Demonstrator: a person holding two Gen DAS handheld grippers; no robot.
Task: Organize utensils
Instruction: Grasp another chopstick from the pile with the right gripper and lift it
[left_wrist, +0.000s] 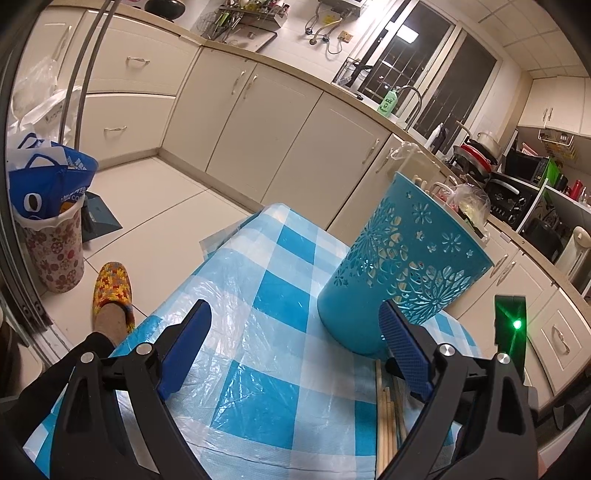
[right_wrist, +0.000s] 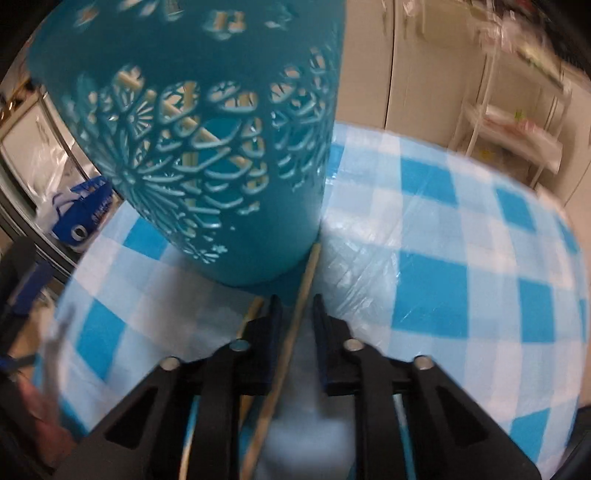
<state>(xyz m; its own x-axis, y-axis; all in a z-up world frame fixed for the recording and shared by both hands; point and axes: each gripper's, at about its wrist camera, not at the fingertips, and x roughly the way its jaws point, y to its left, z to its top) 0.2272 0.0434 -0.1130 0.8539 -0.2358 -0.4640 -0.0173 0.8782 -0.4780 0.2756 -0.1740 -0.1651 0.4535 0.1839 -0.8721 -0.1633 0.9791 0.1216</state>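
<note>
A teal cut-out utensil holder (left_wrist: 402, 266) stands on the blue checked tablecloth (left_wrist: 258, 295), with chopstick tips showing above its rim. Several wooden chopsticks (left_wrist: 388, 417) lie on the cloth in front of it. My left gripper (left_wrist: 295, 321) is open and empty, its right finger close beside the holder's base. In the right wrist view the holder (right_wrist: 207, 147) fills the upper left, with sticks visible through its holes. My right gripper (right_wrist: 295, 306) is narrowly open around one chopstick (right_wrist: 291, 339) lying between its jaws; a gap shows on each side. Another chopstick (right_wrist: 251, 314) lies just left.
The small table sits in a kitchen with cream cabinets (left_wrist: 258, 122) behind. A floral bin with a blue bag (left_wrist: 51, 206) and a slipper (left_wrist: 110, 295) are on the floor to the left. A white rack (right_wrist: 517, 129) stands beyond the table's far right.
</note>
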